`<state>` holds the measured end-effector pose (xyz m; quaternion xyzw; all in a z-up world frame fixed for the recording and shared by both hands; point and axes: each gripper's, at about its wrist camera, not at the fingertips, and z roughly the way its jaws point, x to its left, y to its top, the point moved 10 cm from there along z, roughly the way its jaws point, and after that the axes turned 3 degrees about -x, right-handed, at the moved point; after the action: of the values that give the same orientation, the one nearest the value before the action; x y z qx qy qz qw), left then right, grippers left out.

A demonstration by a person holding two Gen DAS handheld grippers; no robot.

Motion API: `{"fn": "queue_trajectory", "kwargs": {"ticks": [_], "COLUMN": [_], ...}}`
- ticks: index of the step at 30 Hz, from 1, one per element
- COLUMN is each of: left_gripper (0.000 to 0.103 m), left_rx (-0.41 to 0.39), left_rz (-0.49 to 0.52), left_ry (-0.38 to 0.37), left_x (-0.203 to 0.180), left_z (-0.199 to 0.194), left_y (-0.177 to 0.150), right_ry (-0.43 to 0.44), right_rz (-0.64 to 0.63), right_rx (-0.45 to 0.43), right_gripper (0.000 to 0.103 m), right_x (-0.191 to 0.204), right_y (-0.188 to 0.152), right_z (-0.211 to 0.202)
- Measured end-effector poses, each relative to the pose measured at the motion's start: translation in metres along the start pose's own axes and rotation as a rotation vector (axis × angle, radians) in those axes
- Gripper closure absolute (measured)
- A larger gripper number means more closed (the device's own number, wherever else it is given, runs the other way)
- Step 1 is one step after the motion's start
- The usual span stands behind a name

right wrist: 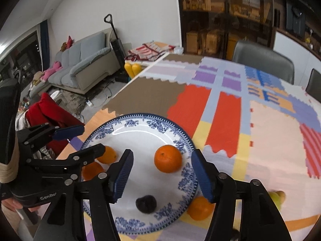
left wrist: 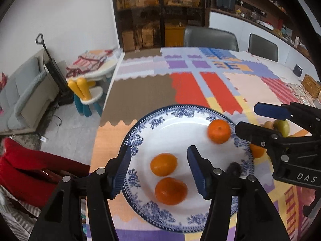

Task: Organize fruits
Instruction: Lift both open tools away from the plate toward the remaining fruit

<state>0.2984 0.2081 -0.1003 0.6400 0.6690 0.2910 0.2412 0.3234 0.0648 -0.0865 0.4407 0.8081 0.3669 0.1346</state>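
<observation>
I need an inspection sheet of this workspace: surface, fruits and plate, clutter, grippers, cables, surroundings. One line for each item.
Surface: table under a patchwork cloth of many colours.
Job's things: blue-and-white plate holds three oranges and one dark fruit; a fourth orange lies on the cloth against the rim, a yellow-green fruit beyond it.
Clutter: wicker basket at the far table edge.
Grippers: left gripper and right gripper both open above the plate, nothing between the pads.
Cables: loose cords on the floor near the sofa.
Surroundings: grey sofa, upright vacuum, two chairs, shelves.
</observation>
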Motion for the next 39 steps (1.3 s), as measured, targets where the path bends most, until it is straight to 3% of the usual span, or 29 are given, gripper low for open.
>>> {"fn": "queue_trajectory", "kwargs": {"ticks": [16,29,39], "left_gripper": [0.032,0.029,0.029], "left_rx": [-0.248,-0.302,-0.300], "left_rz": [0.041,0.106,0.167], "left_ry": [0.004,-0.051,-0.114], "left_x": [-0.058,-0.124,-0.163], "left_z": [-0.101,-0.126,-0.113], "left_y": [0.014,0.004,-0.009], "right_ry": [-0.068,-0.173,-0.206], "right_rz": [0.030,0.037,0.061], "right_rx": [-0.202,-0.281,-0.234], "right_gripper": [0.029,0.029,0.029], "right_x": [-0.029,-0.069,-0.098], "right_y": [-0.013,-0.047,-0.082], "right_z": [-0.113,-0.173,-0.179]}}
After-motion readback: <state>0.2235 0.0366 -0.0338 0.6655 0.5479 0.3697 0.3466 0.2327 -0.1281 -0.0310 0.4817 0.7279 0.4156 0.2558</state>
